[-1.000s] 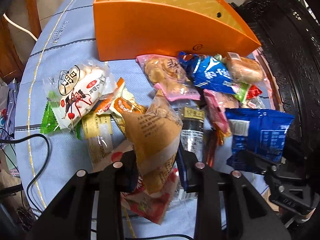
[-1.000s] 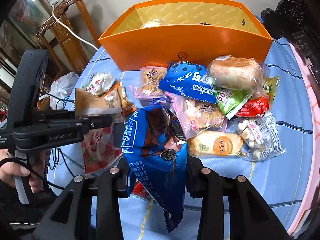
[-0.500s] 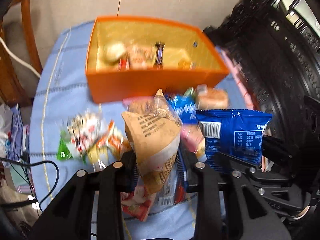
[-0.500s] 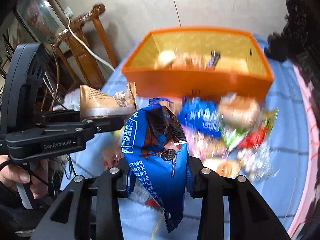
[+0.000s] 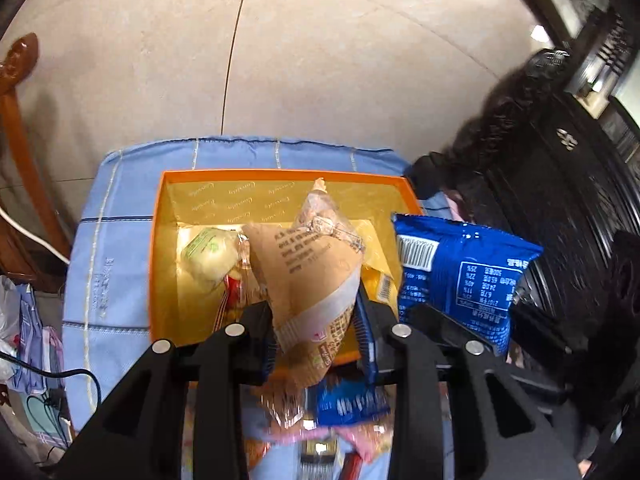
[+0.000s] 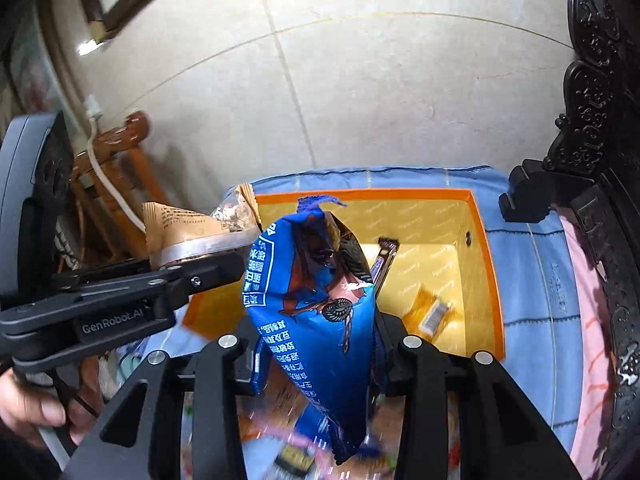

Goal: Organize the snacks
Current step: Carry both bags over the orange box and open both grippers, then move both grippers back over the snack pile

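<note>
Now, two packets (image 5: 308, 280) above box (image 5: 160, 264)

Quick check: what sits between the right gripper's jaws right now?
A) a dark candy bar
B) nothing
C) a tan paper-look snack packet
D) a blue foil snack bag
D: the blue foil snack bag stands between the right gripper jaws, over the orange cardboard box.

Glossy blue foil packet (image 6: 316, 300), matt orange cardboard box (image 6: 490, 276).
</note>
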Available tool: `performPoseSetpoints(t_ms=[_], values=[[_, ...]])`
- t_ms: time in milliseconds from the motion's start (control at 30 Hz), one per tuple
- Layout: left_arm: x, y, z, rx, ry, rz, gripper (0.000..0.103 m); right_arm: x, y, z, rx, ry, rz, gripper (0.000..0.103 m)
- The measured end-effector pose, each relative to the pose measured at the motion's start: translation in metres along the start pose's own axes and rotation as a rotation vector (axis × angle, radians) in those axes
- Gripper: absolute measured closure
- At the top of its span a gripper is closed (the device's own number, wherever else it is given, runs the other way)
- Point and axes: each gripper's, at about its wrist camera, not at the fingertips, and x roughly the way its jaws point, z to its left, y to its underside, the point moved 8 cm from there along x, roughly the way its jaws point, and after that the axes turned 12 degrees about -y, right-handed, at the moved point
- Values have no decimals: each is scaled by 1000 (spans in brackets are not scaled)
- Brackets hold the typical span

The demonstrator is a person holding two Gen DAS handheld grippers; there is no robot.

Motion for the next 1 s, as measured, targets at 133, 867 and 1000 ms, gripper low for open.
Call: performPoseSetpoints(t_ms=[133,867,1000], values=[[29,17,25,-32,-220,86,4,5,16,-18,5,148,27,28],[11,264,76,3,-252,447,4,-21,248,27,29,-25,346,9],[8,285,79,-53,-256,487,4,-27,250,38,-8,-41,342,9]])
